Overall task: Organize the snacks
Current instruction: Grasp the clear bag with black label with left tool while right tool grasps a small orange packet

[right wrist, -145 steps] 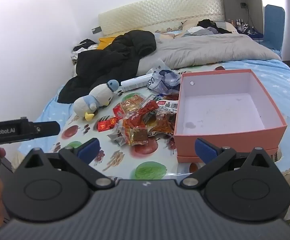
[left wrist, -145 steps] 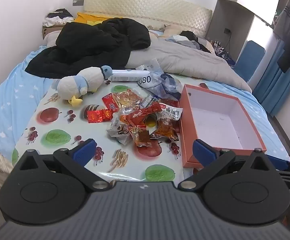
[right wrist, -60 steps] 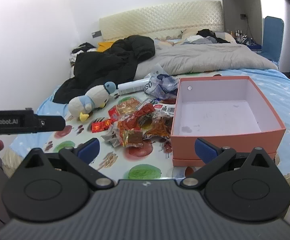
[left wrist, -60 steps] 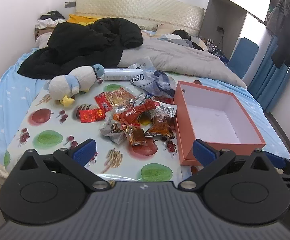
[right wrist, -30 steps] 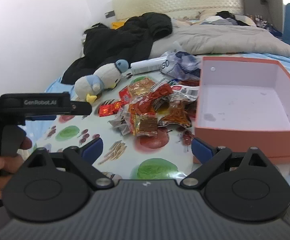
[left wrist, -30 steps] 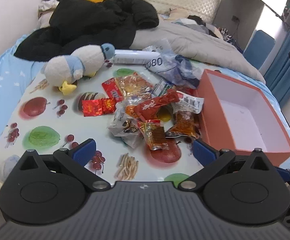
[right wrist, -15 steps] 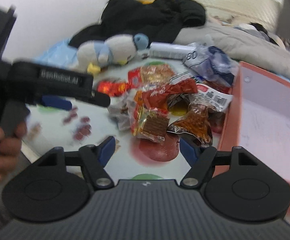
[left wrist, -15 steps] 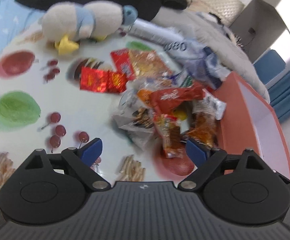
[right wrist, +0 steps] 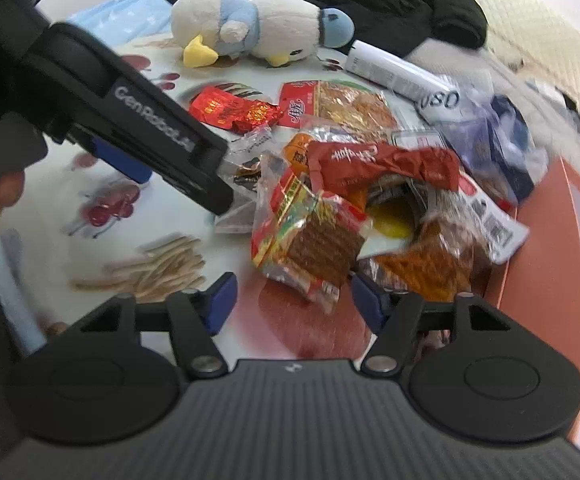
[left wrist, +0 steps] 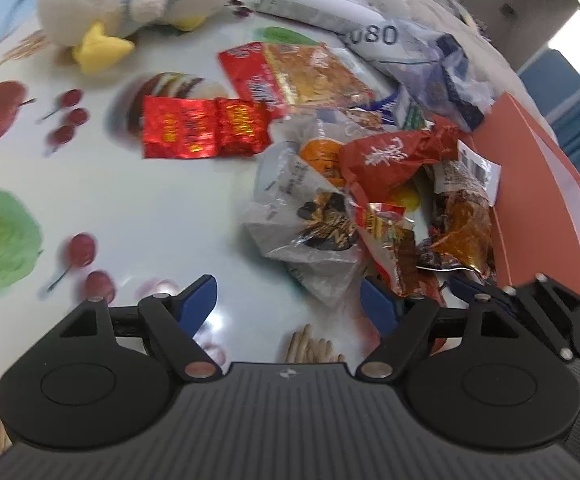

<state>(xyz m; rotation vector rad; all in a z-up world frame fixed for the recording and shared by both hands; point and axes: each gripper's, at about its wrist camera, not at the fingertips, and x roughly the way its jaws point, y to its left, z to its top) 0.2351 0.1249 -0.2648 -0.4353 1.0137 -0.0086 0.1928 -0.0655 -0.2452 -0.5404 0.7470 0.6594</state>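
**Both claws drop toward the snack pile beside the box**

The snack pile (left wrist: 354, 184) lies on the tabletop (left wrist: 162, 208), touching the orange box (left wrist: 530, 216) on its right. The left claw (left wrist: 290, 300) is open, its jaws having just been narrowing, with a corner of the clear grey packet (left wrist: 302, 236) just ahead of the gap. The right claw (right wrist: 292, 294) is also open and has just been narrowing; the red-green packet (right wrist: 310, 248) sits straight ahead, its long axis slanting toward the gap. The right claw looks nearer to a grasp.
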